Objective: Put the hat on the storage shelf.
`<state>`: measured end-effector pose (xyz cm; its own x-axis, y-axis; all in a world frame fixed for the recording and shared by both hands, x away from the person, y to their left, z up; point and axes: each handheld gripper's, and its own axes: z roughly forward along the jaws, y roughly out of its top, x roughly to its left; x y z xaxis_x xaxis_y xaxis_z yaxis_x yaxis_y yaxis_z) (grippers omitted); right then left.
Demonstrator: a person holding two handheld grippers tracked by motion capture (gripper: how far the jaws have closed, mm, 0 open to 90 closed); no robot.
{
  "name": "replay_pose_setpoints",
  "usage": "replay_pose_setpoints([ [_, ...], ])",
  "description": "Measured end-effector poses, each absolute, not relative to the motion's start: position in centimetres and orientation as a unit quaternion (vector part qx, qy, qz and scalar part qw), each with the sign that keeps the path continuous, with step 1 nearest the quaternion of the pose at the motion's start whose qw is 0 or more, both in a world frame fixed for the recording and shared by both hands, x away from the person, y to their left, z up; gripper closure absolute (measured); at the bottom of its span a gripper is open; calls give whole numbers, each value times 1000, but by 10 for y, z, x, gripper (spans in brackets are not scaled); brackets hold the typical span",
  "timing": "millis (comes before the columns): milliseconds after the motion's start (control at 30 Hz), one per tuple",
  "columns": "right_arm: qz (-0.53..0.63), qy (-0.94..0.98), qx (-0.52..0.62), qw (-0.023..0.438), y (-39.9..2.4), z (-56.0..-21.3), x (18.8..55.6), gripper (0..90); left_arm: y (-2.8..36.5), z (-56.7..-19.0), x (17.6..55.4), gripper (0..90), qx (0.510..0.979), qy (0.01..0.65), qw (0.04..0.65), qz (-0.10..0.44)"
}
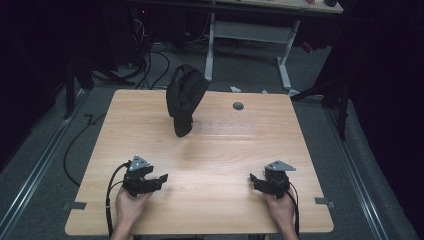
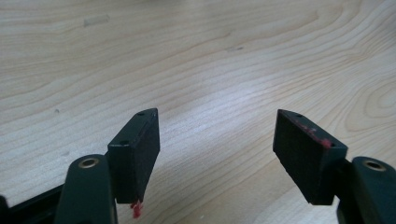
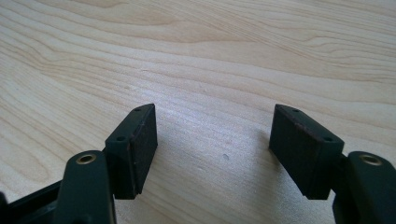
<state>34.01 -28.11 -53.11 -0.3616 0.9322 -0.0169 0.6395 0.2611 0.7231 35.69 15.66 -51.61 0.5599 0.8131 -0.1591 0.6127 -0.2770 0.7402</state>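
Observation:
A black cloth item, like a bag or cap (image 1: 184, 97), stands bunched at the far middle of the wooden table (image 1: 210, 150). My left gripper (image 1: 159, 179) rests near the front left, held by a hand, its jaws wide apart over bare wood (image 2: 215, 140). At the front right my right gripper (image 1: 254, 180) is held the same way, open with nothing between its fingers (image 3: 212, 140). Both grippers are well short of the black item. Red marks show on the left gripper's pads (image 2: 310, 140).
A round grommet hole (image 1: 238, 106) sits in the table's far right part. Behind the table stand a white desk frame (image 1: 250, 35) and cables on the floor (image 1: 150, 65). Tape marks lie by the table's front corners (image 1: 74, 205).

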Motion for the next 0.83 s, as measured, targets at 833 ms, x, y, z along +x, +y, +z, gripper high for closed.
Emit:
replay_pose_setpoints([
  [833,320,761,517,228,-281,-531,340,324,147,-536,356,266,796,450,358,190],
])
